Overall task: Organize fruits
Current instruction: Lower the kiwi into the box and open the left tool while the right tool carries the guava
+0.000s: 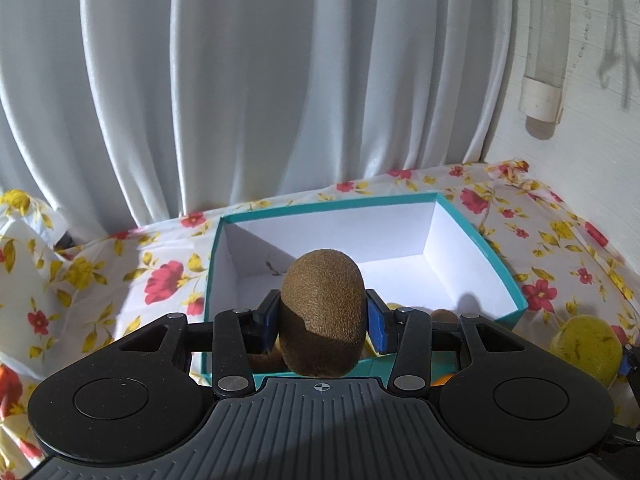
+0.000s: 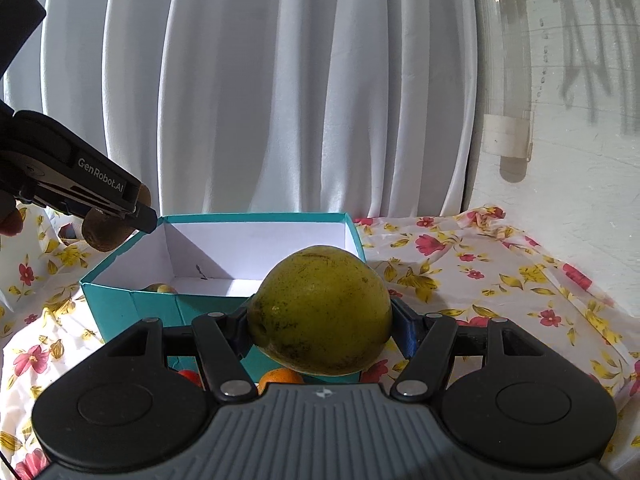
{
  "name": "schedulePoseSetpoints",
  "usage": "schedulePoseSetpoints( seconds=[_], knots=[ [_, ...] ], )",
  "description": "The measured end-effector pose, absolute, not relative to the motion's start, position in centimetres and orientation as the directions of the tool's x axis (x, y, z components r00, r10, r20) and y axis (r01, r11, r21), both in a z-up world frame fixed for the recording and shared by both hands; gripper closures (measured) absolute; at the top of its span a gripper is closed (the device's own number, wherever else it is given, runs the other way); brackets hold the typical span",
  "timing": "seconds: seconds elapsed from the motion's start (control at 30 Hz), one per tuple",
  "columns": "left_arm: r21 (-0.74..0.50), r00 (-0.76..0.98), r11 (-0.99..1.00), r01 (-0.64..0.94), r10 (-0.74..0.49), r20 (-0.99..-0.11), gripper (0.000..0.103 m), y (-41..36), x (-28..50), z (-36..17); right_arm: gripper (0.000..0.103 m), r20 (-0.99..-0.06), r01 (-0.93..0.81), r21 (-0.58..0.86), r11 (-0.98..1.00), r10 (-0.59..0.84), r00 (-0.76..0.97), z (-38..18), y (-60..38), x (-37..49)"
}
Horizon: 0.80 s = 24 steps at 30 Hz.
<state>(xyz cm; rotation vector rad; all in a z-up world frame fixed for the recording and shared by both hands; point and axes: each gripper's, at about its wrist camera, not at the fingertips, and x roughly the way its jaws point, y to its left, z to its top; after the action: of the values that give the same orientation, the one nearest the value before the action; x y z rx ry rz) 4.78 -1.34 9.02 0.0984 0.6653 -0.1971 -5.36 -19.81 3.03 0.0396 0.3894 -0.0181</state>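
Two fruits are up off the worktop at once, one in each gripper, and both are held on the near side of the same teal box [image 1: 476, 248]. The left gripper [image 1: 323, 322] pinches a brown kiwi [image 1: 324, 304] between its blue-padded fingers [image 1: 376, 326], which press on the fruit's flanks; the kiwi stands on end, its rounded top rising above the fingertips. Ahead of and below these fingers lies the box's open white interior, so the kiwi looks poised to go in over the near wall. The right gripper [image 2: 320, 326] pinches a yellow-green pear-like fruit [image 2: 320, 312], wider than the kiwi, so its fingers stand further apart and grip the broad middle of the fruit, probably because that is where the round body gives the steadiest hold. Beyond these fingers the box [image 2: 256, 220] shows again, and off to their left the other gripper [image 2: 138, 210] hangs by the box's corner with the kiwi [image 2: 104, 232] bulging beneath it. Inside the box a yellowish fruit [image 2: 162, 289] rests against the near wall, so some sorting seems done already. Below the right fingers, outside the box on the flowered cloth [image 2: 480, 280], an orange [image 2: 280, 378] and something red [image 2: 188, 376] peek out, apparently waiting their turn. The box sits close to the white curtain [image 2: 280, 80], leaving its near side free for both hands to approach.
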Motion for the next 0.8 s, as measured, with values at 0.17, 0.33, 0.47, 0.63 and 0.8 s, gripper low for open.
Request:
schedulePoseSetpoints(
  seconds=[0.17,0.33,0.47,0.63,0.8],
  knots=[
    [0.027,0.766,0.979,0.204,-0.142,-0.627,0.055,-1.3,5.8,8.7,0.037,-0.37,0.039,0.036,0.999,-0.023,0.929,3.3,-20.0,-5.5],
    [0.033,0.762,0.98,0.195,-0.13,-0.635,0.055,-1.4,6.6,8.3,0.037,-0.37,0.05,0.039,0.998,-0.032,0.929,3.6,-20.0,-5.7],
    [0.041,0.758,0.981,0.191,-0.121,-0.641,0.055,-1.6,7.2,7.7,0.037,-0.364,0.057,0.037,0.998,-0.04,0.931,3.9,-20.1,-5.8],
    [0.055,0.751,0.981,0.184,-0.104,-0.653,0.055,-1.8,8.1,6.8,0.037,-0.357,0.067,0.035,0.997,-0.05,0.933,4.1,-20.0,-5.8],
    [0.045,0.732,0.98,0.195,-0.115,-0.672,0.055,-1.9,9.2,5.6,0.037,-0.361,0.074,0.033,0.997,-0.057,0.931,4.2,-20.1,-5.5]
  ],
)
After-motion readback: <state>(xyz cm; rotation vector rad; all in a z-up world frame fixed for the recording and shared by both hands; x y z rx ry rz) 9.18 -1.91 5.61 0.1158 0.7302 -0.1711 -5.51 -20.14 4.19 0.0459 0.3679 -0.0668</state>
